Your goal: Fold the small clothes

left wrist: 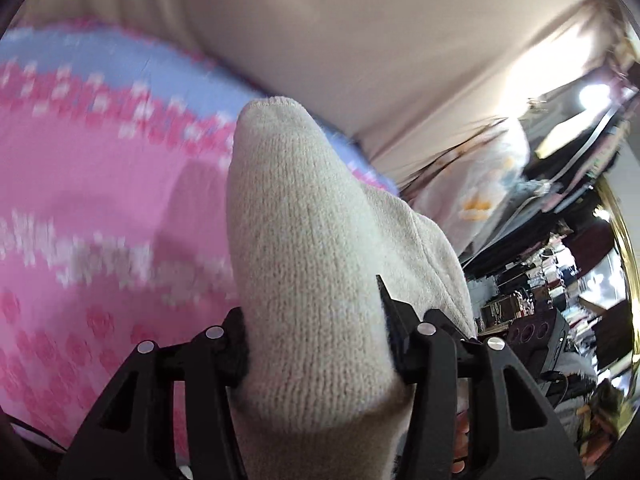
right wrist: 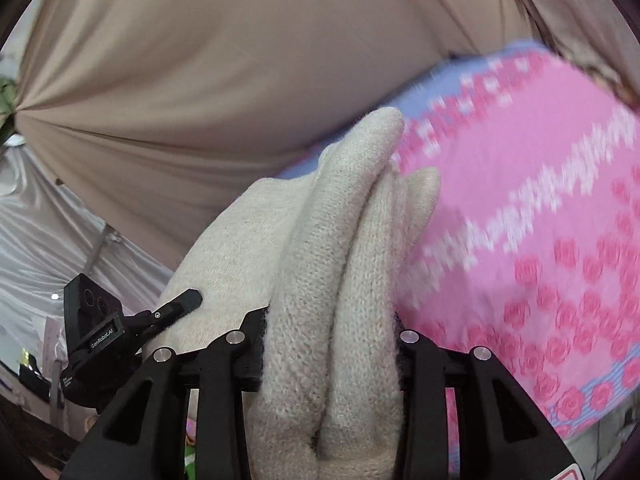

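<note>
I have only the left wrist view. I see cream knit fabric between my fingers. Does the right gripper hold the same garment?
Observer: It looks so. The right gripper is shut on cream knit fabric, bunched in thick folds.
Operator: Is the left gripper visible from there?
Observer: Yes, the left gripper shows at lower left, one black finger lying against the same cream fabric.
Operator: What is behind the garment on that side?
Observer: The pink flowered blanket to the right, a tan sheet above, and shiny silver-grey cloth at far left, which your view lacks.
</note>
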### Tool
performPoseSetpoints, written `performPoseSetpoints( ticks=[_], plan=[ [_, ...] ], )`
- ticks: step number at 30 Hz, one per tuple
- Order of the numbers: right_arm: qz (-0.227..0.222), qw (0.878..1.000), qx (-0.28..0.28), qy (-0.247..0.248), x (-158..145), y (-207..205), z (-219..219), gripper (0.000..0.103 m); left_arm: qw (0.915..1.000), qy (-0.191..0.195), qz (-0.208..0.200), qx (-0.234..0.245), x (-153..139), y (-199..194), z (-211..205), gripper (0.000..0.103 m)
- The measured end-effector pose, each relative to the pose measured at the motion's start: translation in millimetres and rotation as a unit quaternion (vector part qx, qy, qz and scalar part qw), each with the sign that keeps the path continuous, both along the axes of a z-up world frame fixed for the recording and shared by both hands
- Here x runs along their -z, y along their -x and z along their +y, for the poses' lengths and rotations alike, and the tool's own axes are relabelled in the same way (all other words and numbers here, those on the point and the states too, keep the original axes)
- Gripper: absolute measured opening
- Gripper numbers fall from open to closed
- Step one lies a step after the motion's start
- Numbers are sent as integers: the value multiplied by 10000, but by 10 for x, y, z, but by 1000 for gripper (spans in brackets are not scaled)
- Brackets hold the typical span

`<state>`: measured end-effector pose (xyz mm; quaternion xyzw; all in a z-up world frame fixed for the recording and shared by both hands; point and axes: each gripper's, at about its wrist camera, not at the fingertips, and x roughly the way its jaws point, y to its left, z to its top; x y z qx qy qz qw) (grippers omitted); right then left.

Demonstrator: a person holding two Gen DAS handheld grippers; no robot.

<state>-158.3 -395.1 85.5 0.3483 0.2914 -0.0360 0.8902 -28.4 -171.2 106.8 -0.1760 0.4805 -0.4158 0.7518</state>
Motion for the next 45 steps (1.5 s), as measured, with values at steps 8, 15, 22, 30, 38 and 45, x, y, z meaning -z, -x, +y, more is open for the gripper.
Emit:
performPoseSetpoints(
  ticks=[8, 15, 22, 30, 38, 45],
  plan=[
    [-1259, 9889, -186, 764, -1010, -92, 516, 35, 9878, 716, -1382, -99, -1121, 9, 465, 48],
    [-1631, 9796, -751, 903, -1181, -543, 1071, 35, 9734, 631, -2111, -626, -1448, -100, 1120, 48],
    [-1377, 9803, -1195, 754, -782, -1325, 1666, 35, 9749, 306, -1920, -1087, -1087, -681, 1724, 49],
    [-64, 9894, -1295, 655, 618, -2184, 2003, 43, 9784, -438, -1364, -1491, 244, -1419, 2008, 56],
    [1229, 9859, -573, 982, 1552, -1697, 2056, 40, 9524, -2344, -837, -1758, 1546, -1341, 2402, 50],
    [1492, 9826, -816, 750, 1708, -2082, 2117, 68, 9642, -1901, -531, -1770, 1460, -1372, 2478, 60]
  ],
)
